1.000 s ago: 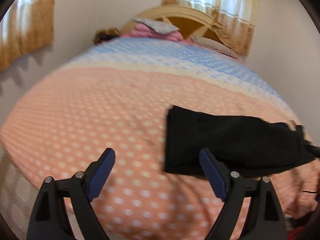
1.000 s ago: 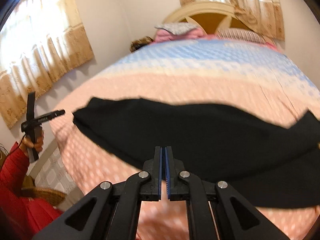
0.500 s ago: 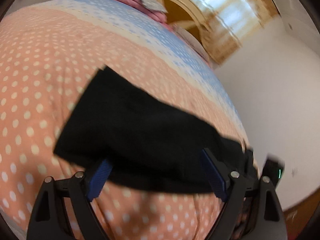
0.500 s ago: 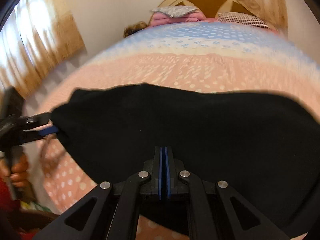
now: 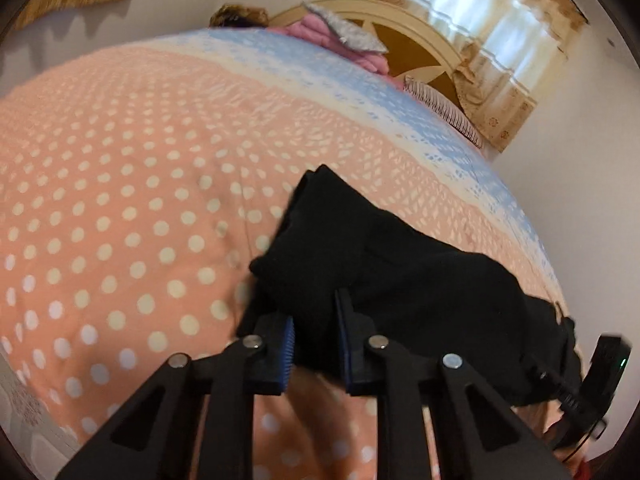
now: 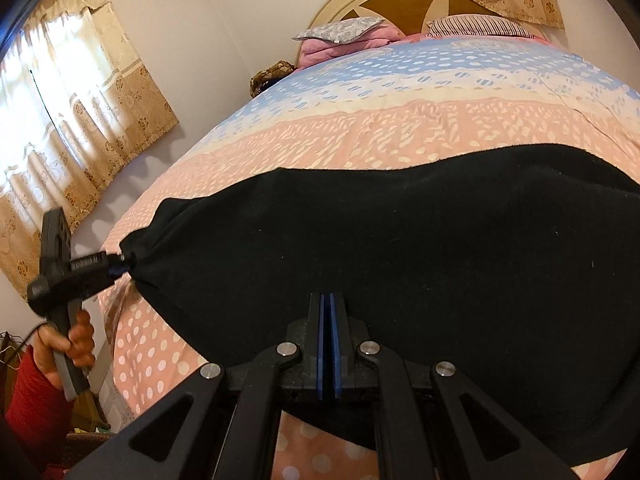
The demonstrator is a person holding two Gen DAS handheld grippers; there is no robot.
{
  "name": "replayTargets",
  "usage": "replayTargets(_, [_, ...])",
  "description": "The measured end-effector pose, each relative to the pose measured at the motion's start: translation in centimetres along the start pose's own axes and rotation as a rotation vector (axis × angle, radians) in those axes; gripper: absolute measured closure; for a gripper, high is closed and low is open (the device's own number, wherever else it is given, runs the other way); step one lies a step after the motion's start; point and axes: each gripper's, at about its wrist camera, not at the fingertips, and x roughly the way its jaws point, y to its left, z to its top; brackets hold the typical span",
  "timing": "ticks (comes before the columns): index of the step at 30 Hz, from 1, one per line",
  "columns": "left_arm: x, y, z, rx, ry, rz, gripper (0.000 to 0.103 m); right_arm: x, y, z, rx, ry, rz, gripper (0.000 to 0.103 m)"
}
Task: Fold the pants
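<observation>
1. Left gripper (image 5: 314,334) pinches a bunched corner of the black pants (image 5: 400,280) between its blue pads.
2. Right gripper (image 6: 329,344), pads pressed together, clamps the near edge.
3. Only the right wrist view shows the pants stretched over the dotted bedspread (image 6: 400,128), plus the person's hand (image 6: 60,344).

Left tongs (image 5: 314,334): blue-padded fingers (image 5: 287,350) drawn close, black pants (image 5: 400,276) cloth bunched between them; seen from the right wrist view, clamped at the pants' left end.
Left hand (image 6: 66,342): fist wrapped round the tongs' handle, left of the pants, red sleeve at the wrist.
Right tongs (image 6: 329,344): pads pressed together at the pants' near edge, cloth pinched between.
Right hand: out of view.
</observation>
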Motion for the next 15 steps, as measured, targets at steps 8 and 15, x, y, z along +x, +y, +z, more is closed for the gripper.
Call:
replayTargets(8, [-3.2,1.1,3.4,0.062,-0.16,0.293,0.026,-2.4,1.4,0.2,-0.064,0.002,0.001,0.099])
replayTargets(15, [-4.6,-1.0,4.2,0.152,-0.216,0.225,0.026,-3.6,4.9,-0.5,-0.175,0.001,0.074,0.091])
